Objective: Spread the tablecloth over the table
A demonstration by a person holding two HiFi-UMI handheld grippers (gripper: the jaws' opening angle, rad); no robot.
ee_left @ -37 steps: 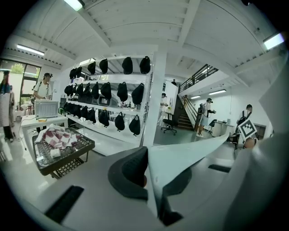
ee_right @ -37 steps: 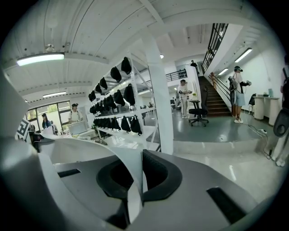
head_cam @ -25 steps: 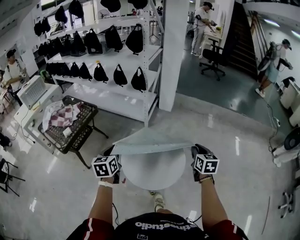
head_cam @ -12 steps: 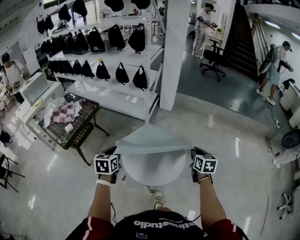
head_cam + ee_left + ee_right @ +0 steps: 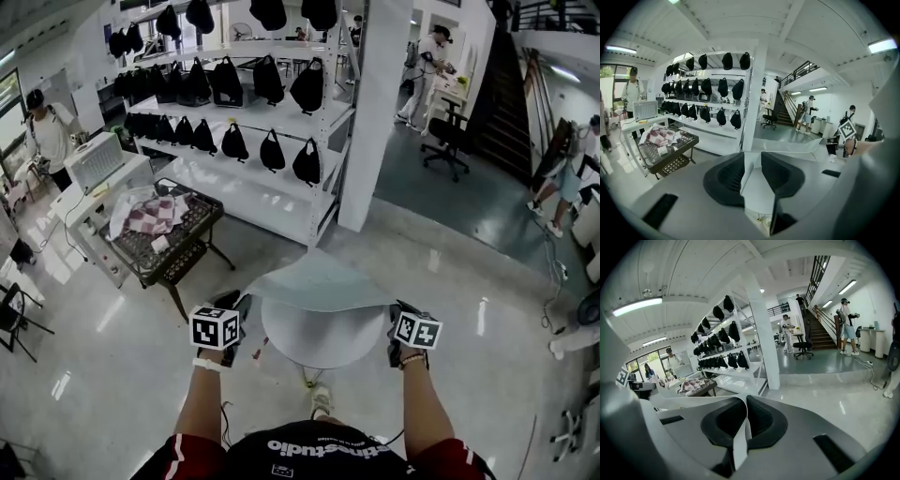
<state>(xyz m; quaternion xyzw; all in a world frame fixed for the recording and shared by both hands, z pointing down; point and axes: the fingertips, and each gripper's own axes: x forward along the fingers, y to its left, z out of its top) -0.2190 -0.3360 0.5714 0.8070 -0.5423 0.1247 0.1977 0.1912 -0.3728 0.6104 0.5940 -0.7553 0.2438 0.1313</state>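
A pale grey tablecloth (image 5: 319,281) hangs stretched over the far half of the round white table (image 5: 319,342). My left gripper (image 5: 236,309) is at the cloth's near left corner. In the left gripper view its jaws (image 5: 752,165) are opening, with the cloth's edge (image 5: 746,164) still loose in the gap, leaning on the left pad. My right gripper (image 5: 397,317) is at the near right corner. In the right gripper view it (image 5: 746,420) is shut on a fold of the tablecloth (image 5: 739,446), which stands pinched between the pads.
A black wire cart (image 5: 178,246) with a checked cloth stands to the left of the table. Behind are a white shelving rack (image 5: 253,178) of black bags and a white pillar (image 5: 375,112). People stand far off. A shoe (image 5: 319,401) shows under the table.
The left gripper's jaws have parted from the cloth's corner, and that hand has slid sideways. The right gripper has dropped a little, still gripping. The head view has swung, shifting the room.
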